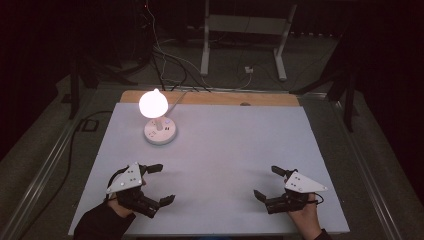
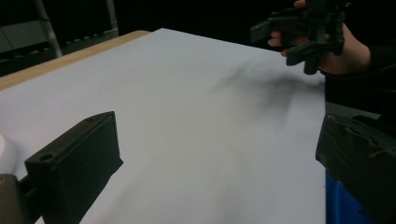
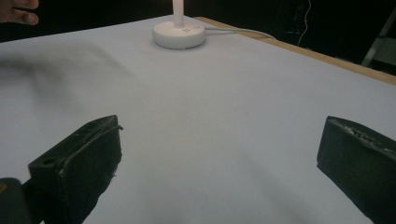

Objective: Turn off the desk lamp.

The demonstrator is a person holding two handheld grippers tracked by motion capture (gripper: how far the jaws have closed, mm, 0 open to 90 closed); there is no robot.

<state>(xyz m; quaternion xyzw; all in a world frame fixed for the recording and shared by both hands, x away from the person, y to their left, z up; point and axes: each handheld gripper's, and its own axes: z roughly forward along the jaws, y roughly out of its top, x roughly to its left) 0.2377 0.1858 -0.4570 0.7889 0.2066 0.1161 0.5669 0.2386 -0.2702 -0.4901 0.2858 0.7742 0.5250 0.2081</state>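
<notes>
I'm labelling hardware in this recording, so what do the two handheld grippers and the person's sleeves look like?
Both the left gripper and the right gripper are black, each with two blocky rectangular jaws that have a small hole near the base. Each carries a grey three-cornered plate dotted with small marks on top. A thin dark cable loops by the right one. The sleeves are dark, the left sleeve bulkier.
</notes>
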